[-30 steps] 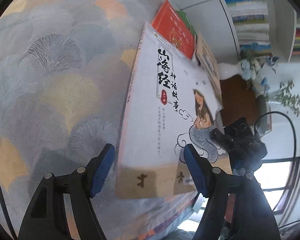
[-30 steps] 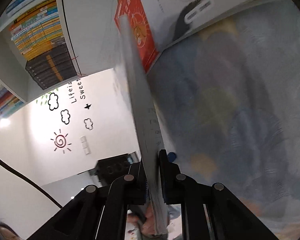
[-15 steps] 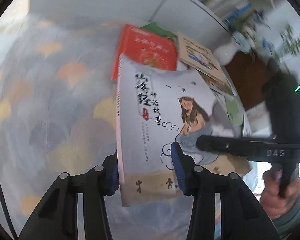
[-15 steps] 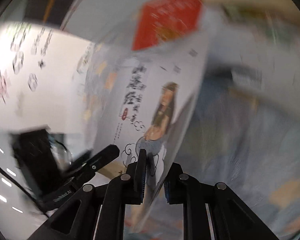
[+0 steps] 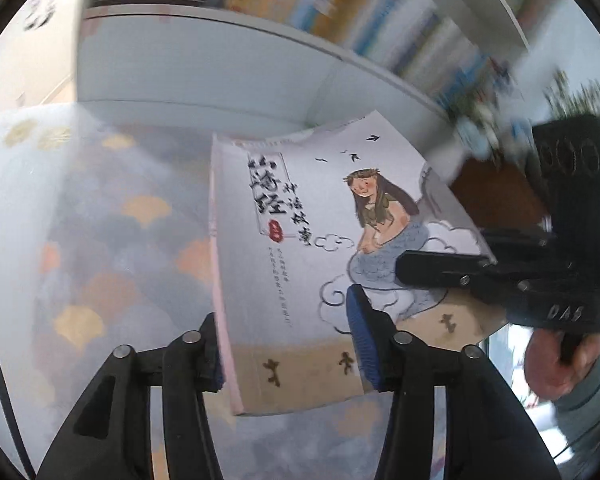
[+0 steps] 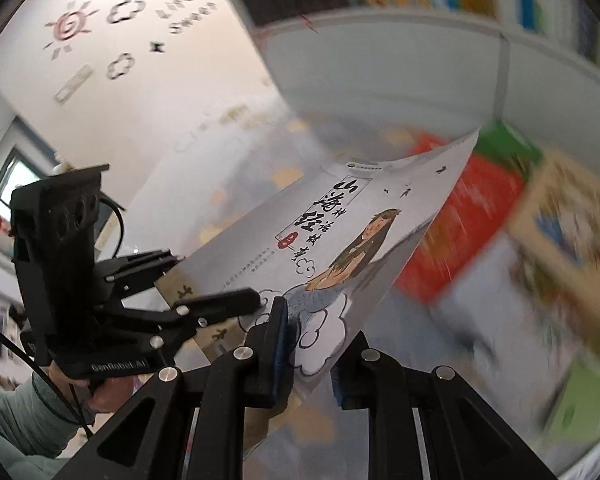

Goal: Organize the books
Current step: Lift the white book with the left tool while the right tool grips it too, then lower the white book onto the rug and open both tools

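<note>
Patterned cloth (image 5: 112, 240) now lies well below the white storybook (image 5: 300, 248), which has risen off it since a second ago. My right gripper (image 6: 308, 344) stays clamped on its edge; my left gripper (image 5: 286, 348), jaws just reopened slightly, straddles the lower corner, contact unclear. Red book (image 6: 460, 232) remains beneath. Bookshelf (image 5: 380, 32) ahead is crowded.

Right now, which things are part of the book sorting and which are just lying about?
In play:
- white book, clamped by the right gripper and between the left gripper's jaws, which just opened a little
- red book, green book, tan book on the cloth
- bookshelf

Lying about:
- patterned cloth
- wall stickers
- window
</note>
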`<state>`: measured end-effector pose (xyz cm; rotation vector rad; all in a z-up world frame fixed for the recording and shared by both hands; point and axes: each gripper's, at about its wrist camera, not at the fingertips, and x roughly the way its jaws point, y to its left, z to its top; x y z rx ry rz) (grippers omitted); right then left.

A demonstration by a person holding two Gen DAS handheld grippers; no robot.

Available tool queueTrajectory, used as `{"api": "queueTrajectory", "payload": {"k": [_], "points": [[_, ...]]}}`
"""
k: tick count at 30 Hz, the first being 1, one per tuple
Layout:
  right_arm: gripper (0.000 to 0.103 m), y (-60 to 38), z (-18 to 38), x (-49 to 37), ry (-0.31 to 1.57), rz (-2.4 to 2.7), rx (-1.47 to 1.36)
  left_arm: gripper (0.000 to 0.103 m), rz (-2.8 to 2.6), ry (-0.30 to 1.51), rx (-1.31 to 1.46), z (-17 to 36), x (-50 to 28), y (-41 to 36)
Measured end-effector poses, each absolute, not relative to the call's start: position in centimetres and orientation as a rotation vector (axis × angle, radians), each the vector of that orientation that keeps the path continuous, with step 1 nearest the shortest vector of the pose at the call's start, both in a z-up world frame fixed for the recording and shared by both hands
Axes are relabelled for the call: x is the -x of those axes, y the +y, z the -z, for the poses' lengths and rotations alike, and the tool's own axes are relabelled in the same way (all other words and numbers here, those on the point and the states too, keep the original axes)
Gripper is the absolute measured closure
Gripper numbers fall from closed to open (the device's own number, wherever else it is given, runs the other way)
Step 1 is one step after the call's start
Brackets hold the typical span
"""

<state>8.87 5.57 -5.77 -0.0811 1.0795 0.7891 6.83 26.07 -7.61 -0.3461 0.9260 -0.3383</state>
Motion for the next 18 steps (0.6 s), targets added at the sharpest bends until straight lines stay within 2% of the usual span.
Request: {"api": "queueTrajectory", "payload": {"k": [4,9,18], "points": [[0.086,10.9,5.7,-13.3,1.044,-0.865,0.091,0.054,0.215,0.89,0.383,8.1,-9.7,31.1],[0.084,17.1,8.5,-17.9,1.082,-0.941,0.097,0.054,0.111,0.893,0.403,10.3,-13.2,36.3],[0.082,21.6,14.8,-23.6,1.165,-0.93,0.033,0.054,0.02,0.96,0.394,15.3,-17.3,39.7]]}}
